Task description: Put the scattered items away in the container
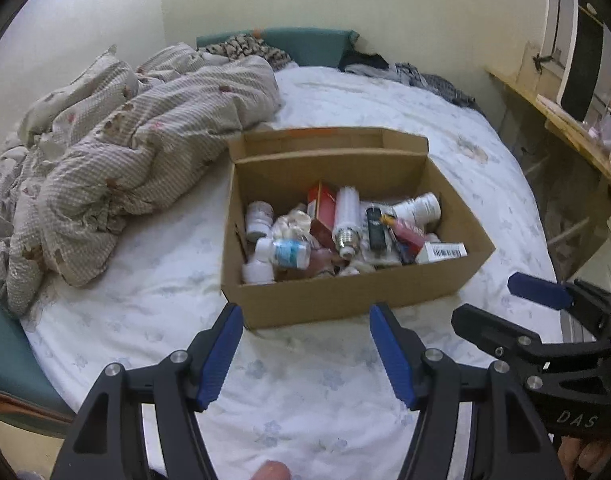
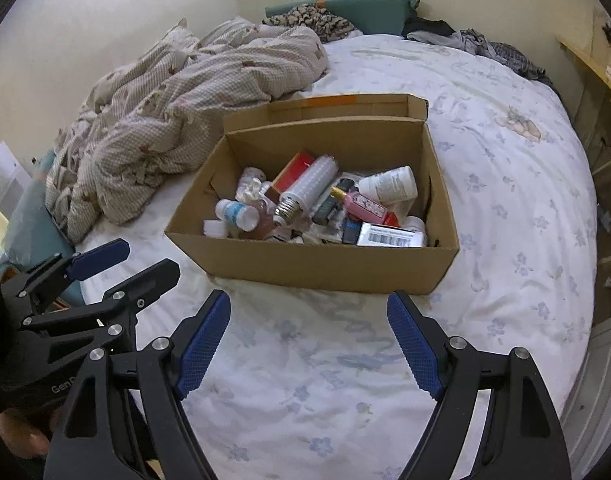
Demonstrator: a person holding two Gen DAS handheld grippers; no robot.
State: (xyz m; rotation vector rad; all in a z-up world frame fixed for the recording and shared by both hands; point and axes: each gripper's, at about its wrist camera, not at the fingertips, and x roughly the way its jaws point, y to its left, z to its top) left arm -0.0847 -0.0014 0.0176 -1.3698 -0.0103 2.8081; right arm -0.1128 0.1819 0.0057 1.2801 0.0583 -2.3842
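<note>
An open cardboard box (image 1: 345,296) (image 2: 313,268) rests on the bed, filled with several small items: white pill bottles (image 1: 419,206) (image 2: 391,184), an LED bulb (image 1: 347,220) (image 2: 307,188), a red carton (image 1: 321,202), a pink bottle (image 2: 365,204) and a barcoded white box (image 1: 445,251) (image 2: 391,236). My left gripper (image 1: 307,312) hovers open just in front of the box's near wall, nothing between its fingers. My right gripper (image 2: 309,300) is also open and empty, a little short of the box. Each gripper shows in the other's view: the right gripper (image 1: 493,300) and the left gripper (image 2: 145,258).
A crumpled checked duvet (image 1: 117,160) (image 2: 177,104) lies left of the box. Dark clothes (image 1: 405,68) (image 2: 485,46) are piled by the teal headboard (image 1: 317,46). A wooden shelf (image 1: 565,120) runs along the right. White floral sheet (image 1: 305,400) (image 2: 505,200) spreads around the box.
</note>
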